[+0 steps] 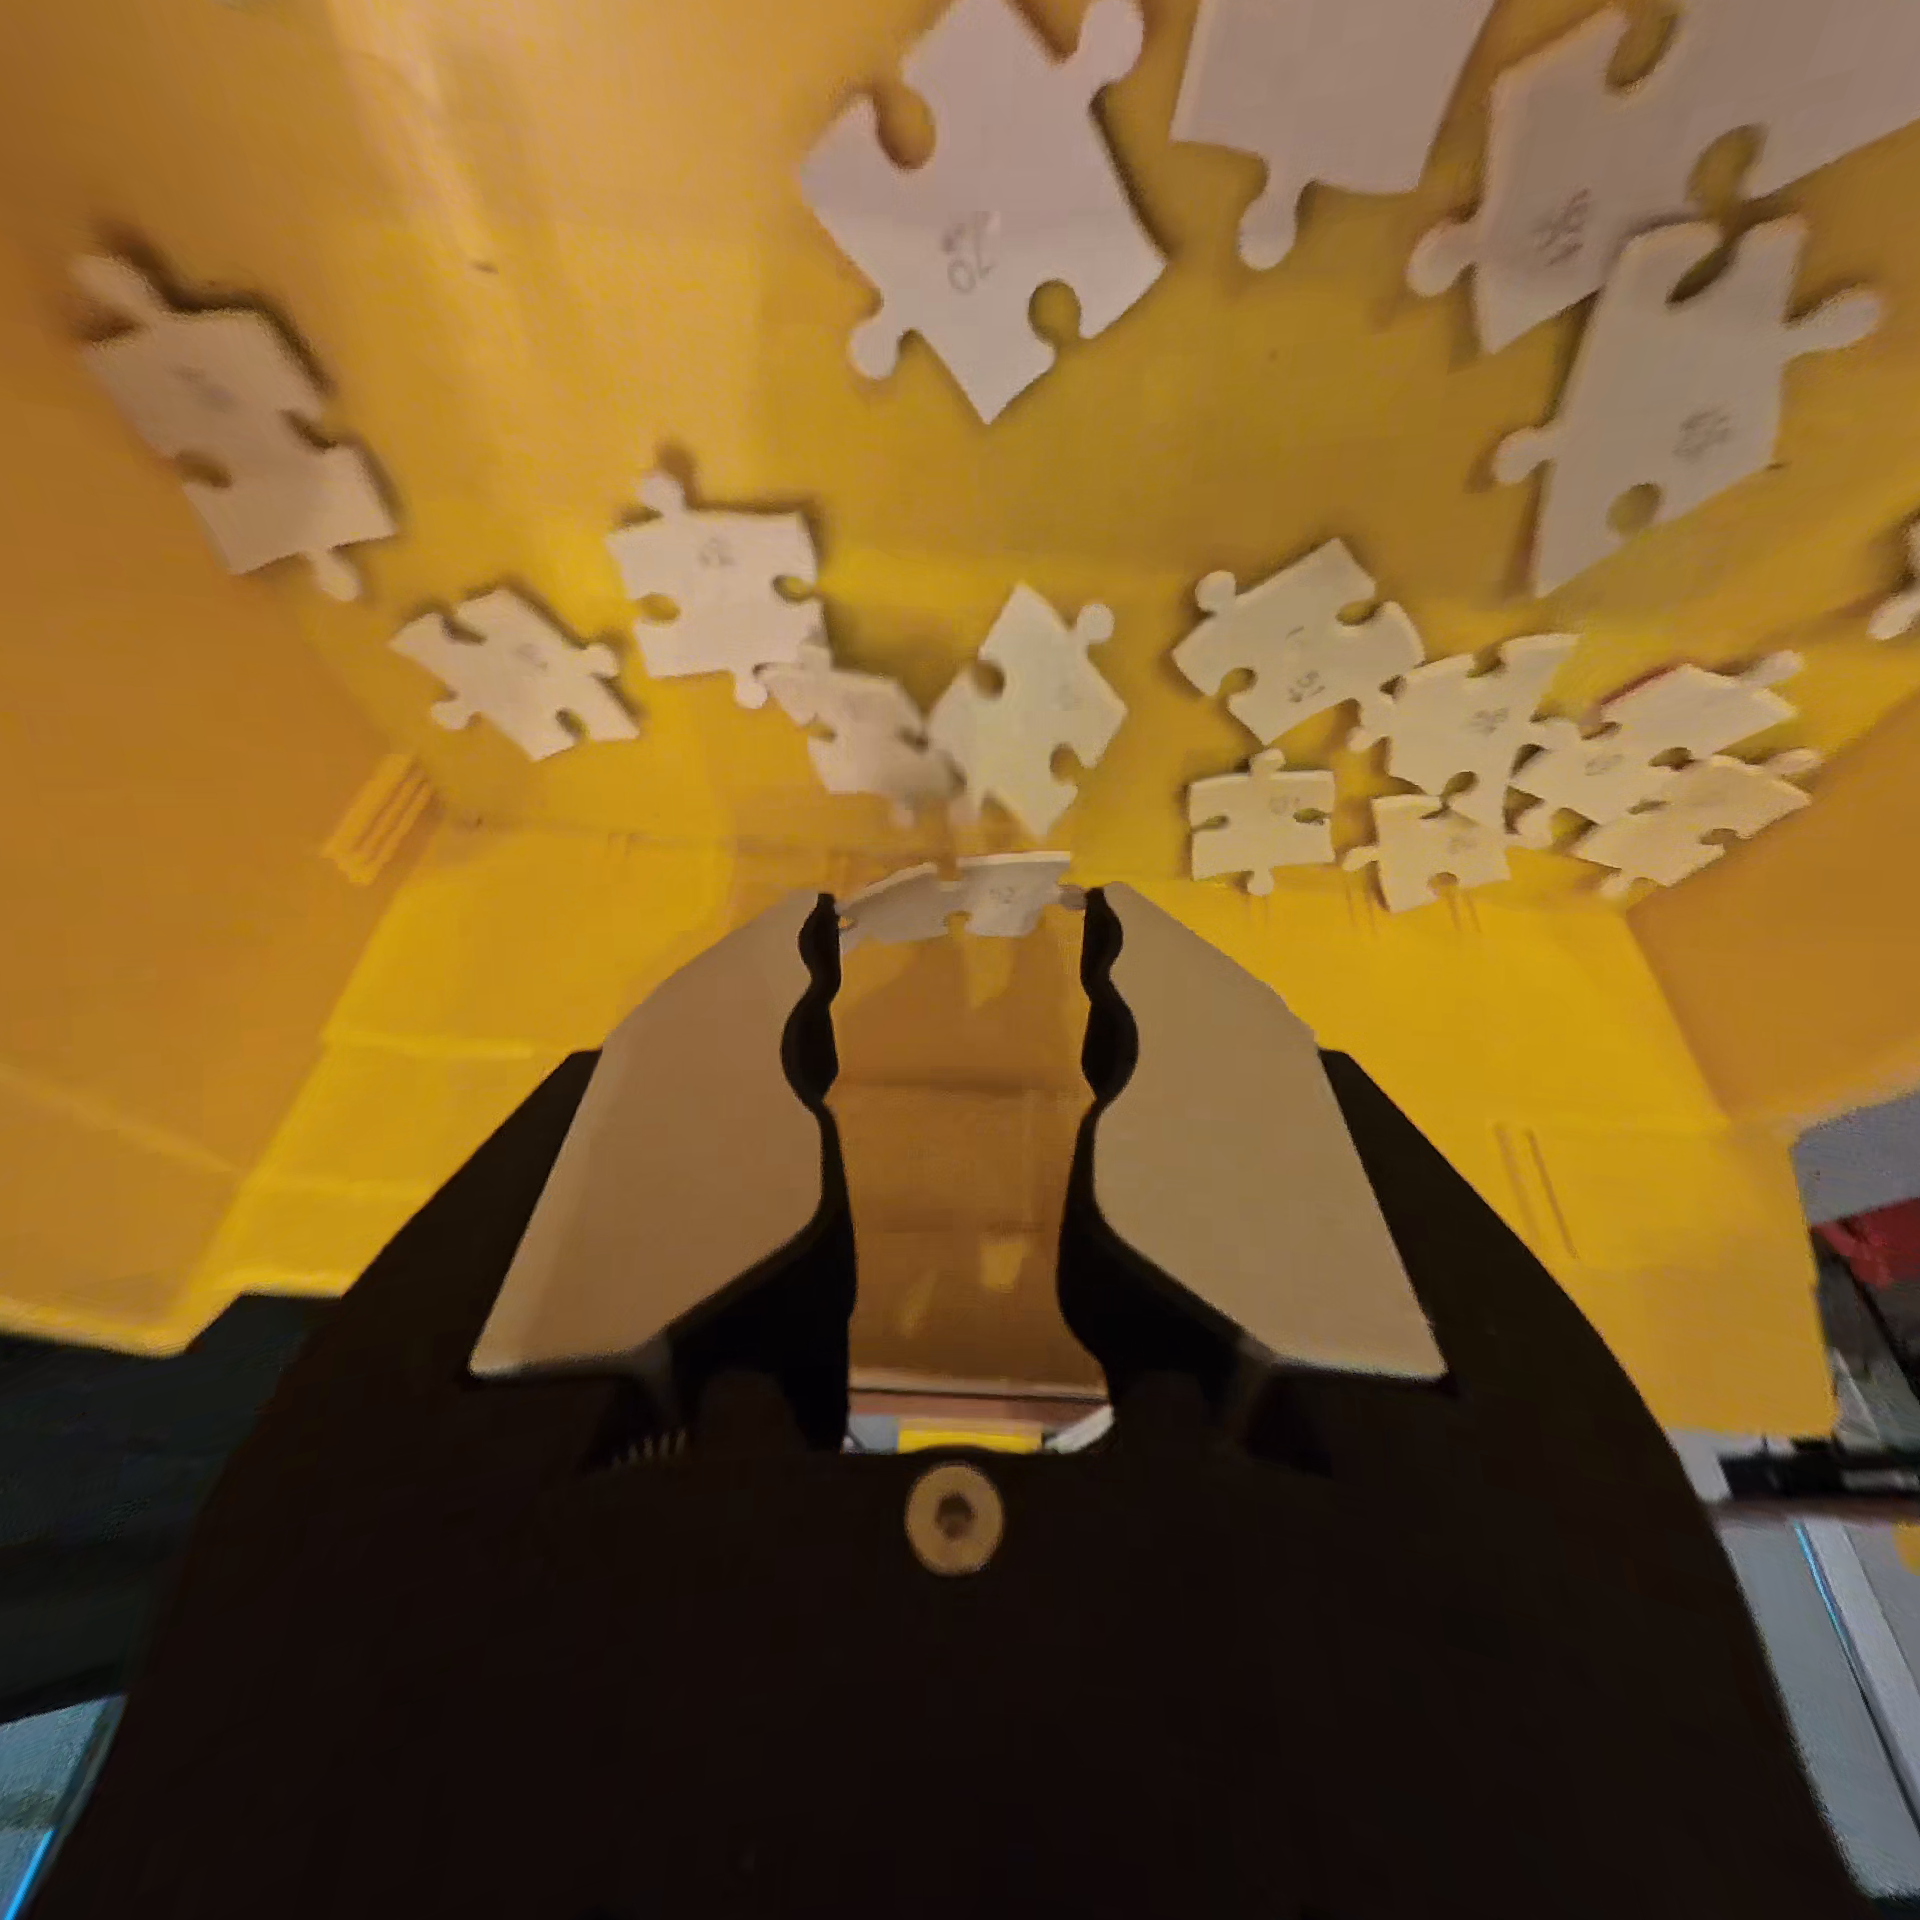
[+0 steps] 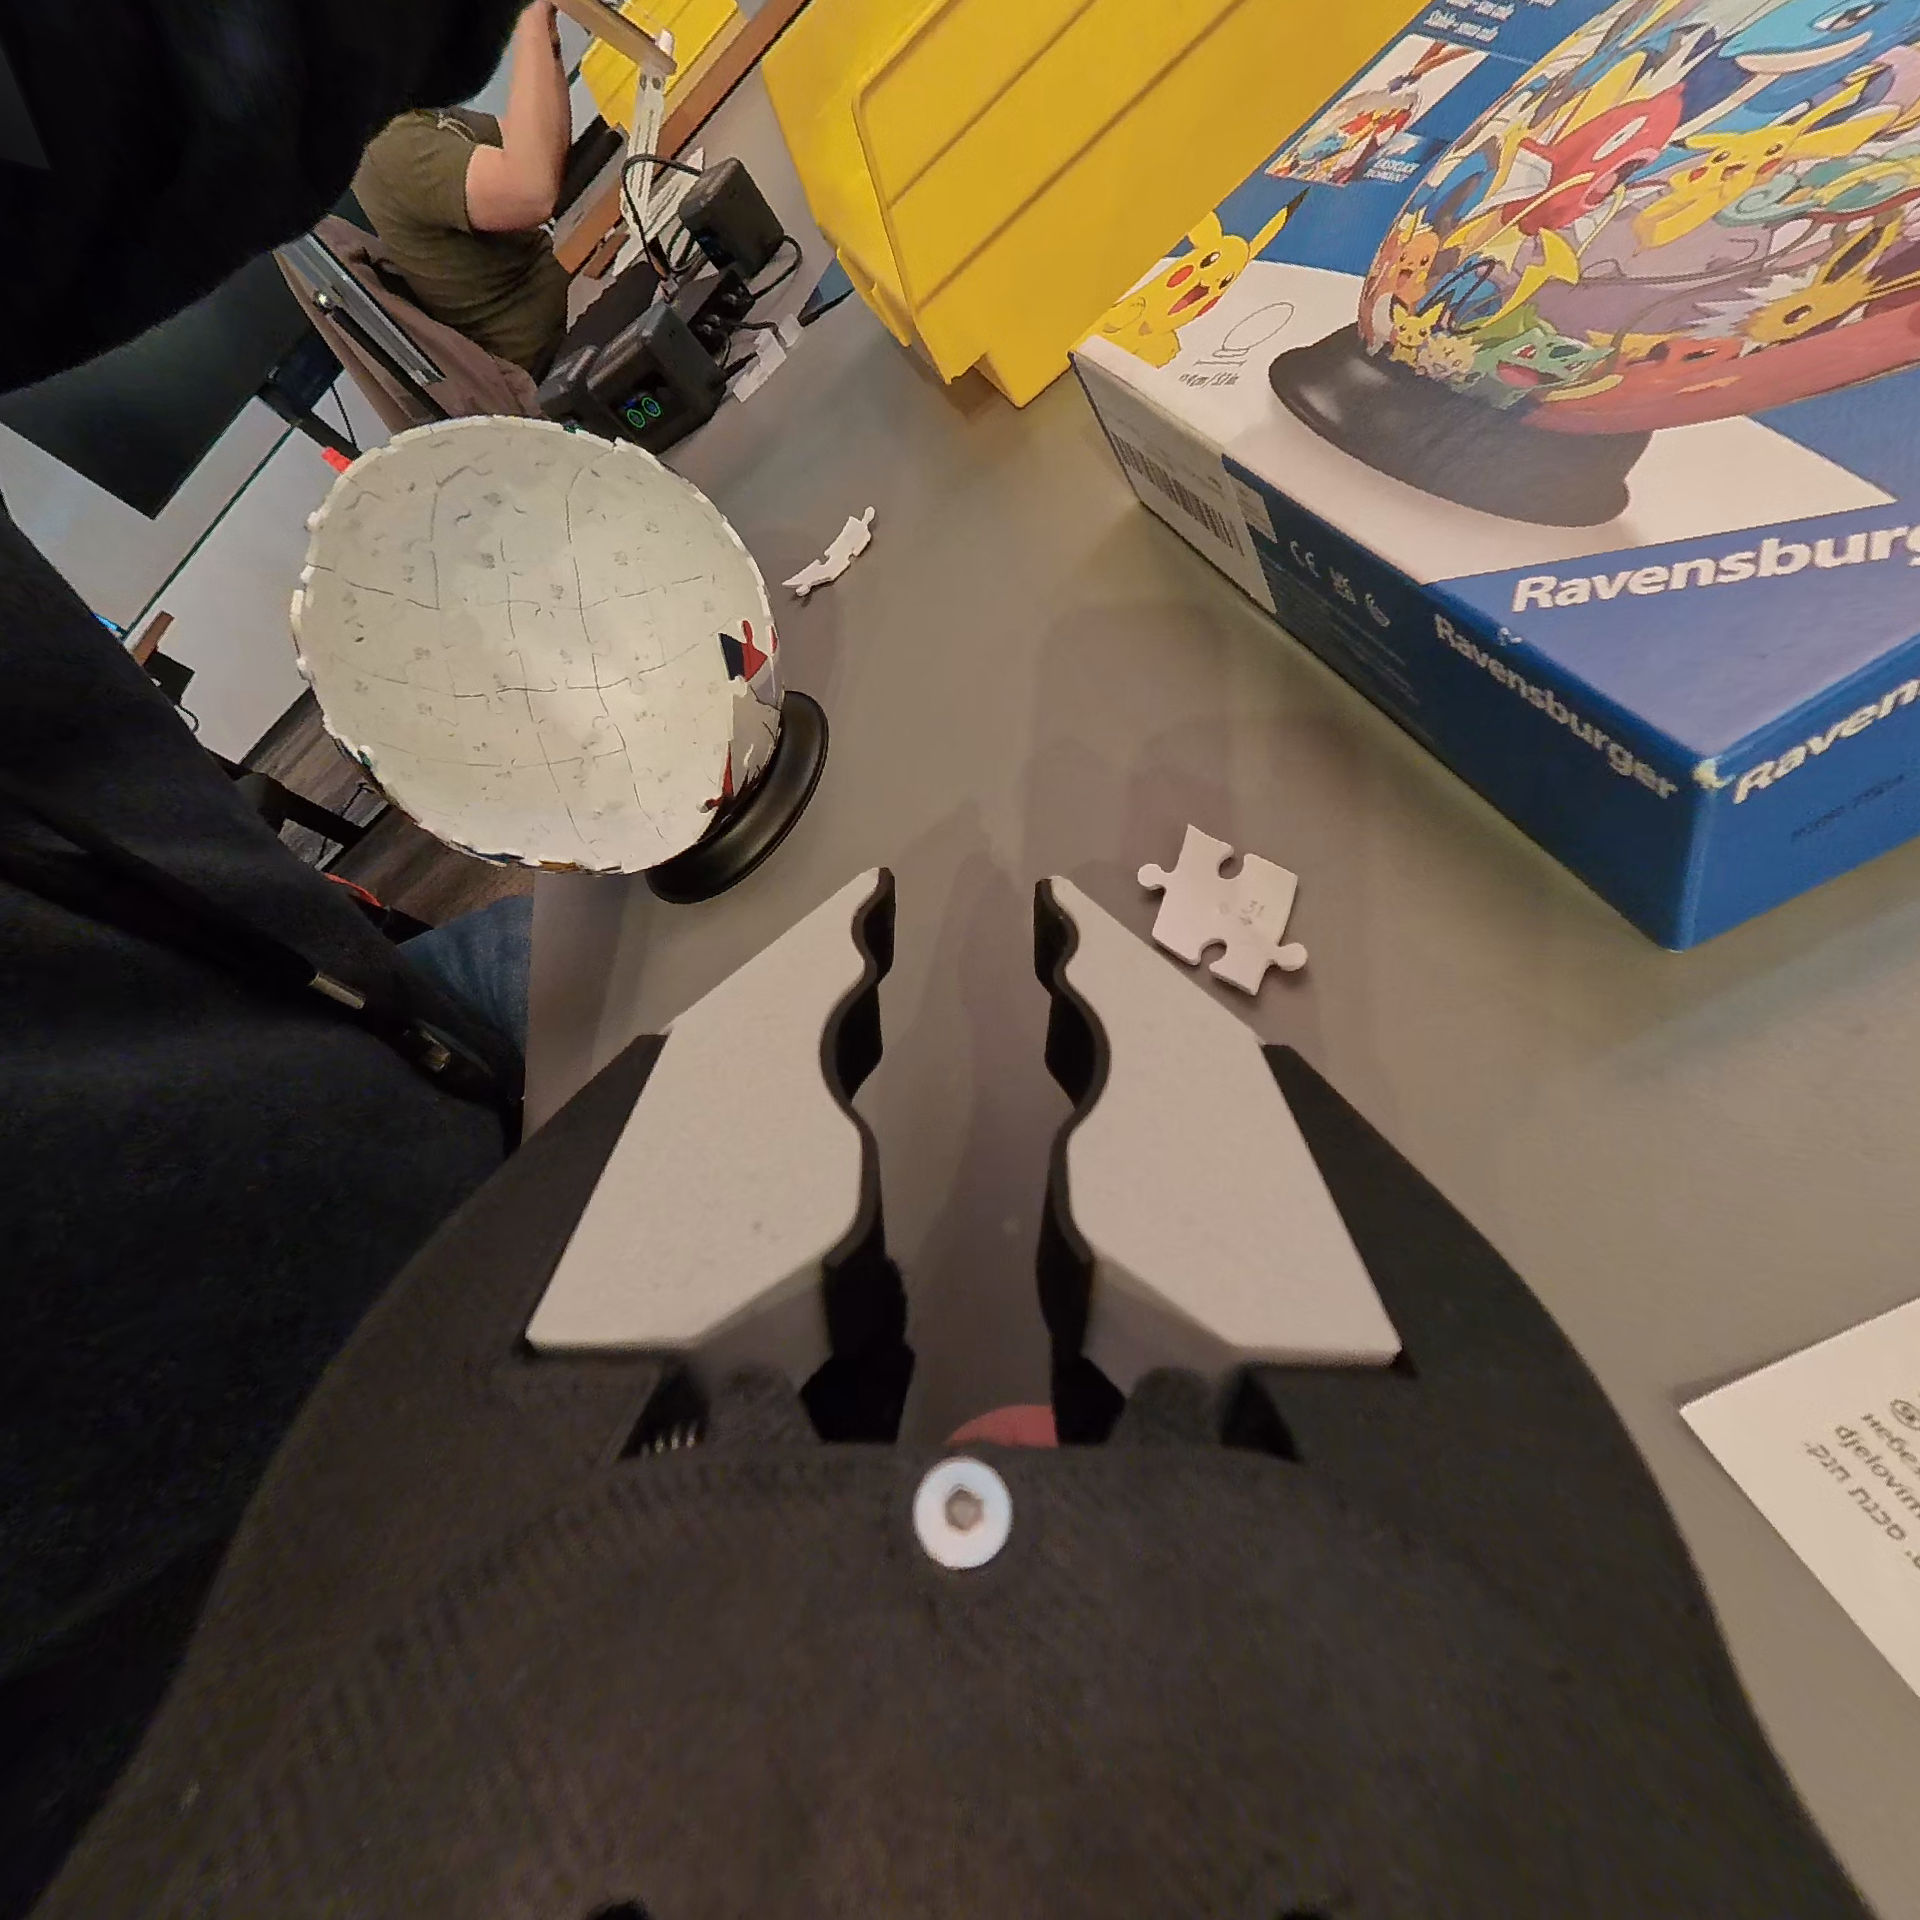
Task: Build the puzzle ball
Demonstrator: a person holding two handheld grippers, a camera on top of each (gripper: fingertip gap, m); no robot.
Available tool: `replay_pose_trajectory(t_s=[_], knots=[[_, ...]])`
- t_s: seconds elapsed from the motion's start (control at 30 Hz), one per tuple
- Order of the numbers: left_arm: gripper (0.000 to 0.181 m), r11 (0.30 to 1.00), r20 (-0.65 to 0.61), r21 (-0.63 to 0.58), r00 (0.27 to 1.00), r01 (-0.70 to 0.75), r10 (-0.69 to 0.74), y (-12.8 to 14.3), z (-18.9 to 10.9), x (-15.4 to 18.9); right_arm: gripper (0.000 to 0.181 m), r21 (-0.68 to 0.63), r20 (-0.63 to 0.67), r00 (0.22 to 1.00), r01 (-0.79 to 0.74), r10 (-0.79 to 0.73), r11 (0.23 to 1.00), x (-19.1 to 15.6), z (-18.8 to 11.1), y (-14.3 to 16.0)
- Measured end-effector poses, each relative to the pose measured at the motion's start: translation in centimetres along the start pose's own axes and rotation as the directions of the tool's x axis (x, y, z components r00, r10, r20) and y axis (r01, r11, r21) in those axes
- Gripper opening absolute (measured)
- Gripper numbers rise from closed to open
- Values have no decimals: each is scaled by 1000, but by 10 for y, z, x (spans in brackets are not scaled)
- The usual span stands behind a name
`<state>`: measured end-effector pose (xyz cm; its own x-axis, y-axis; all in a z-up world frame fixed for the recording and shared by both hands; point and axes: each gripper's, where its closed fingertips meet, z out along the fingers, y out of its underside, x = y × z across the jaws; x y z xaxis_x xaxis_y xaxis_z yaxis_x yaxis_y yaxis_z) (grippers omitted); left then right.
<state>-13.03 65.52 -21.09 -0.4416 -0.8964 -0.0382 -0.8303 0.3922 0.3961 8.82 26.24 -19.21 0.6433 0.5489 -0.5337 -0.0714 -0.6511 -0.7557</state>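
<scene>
In the left wrist view my left gripper (image 1: 958, 902) is inside a yellow bin (image 1: 312, 935). Its fingertips are shut on the two ends of a white puzzle piece (image 1: 961, 896), held just above the bin floor. Several more white pieces (image 1: 1023, 707) lie scattered beyond it. In the right wrist view my right gripper (image 2: 964, 894) is open and empty above the grey table (image 2: 1039, 675). The half-built puzzle ball (image 2: 530, 644) sits tilted on its black stand (image 2: 758, 810) to the left, white inside showing. A loose white piece (image 2: 1226, 920) lies just right of the right fingertip.
The blue puzzle box (image 2: 1558, 499) lies at the right. Yellow bins (image 2: 1039, 177) stand behind it. Another white piece (image 2: 831, 556) lies beyond the ball. A white leaflet (image 2: 1829, 1475) lies at the right edge. A person's dark sleeve (image 2: 208, 1039) fills the left side. My hands' fingertips stand some 45 cm from each other.
</scene>
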Motion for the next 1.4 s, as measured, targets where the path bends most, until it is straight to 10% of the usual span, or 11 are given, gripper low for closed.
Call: replay_pose_trajectory(t_s=[0.3,0.63,0.83,1.0,1.4], knots=[[45,954,30,290,997,-73,67,-21,-88,92,25,-4,-1,1000,-2,2,1000,0,0,0],[45,901,-101,435,993,-13,63,-79,-34,242,26,-8,-3,1000,0,0,1000,0,1,1],[60,847,-87,527,996,71,-29,-88,-40,237,26,-8,-4,1000,1,-1,1000,0,1,1],[51,722,-30,641,948,262,-317,-59,-87,146,26,-9,-1,1000,0,0,1000,0,1,1],[44,902,-74,166,917,398,-391,-31,9,52,26,-2,5,1000,4,-4,1000,-1,0,0]])
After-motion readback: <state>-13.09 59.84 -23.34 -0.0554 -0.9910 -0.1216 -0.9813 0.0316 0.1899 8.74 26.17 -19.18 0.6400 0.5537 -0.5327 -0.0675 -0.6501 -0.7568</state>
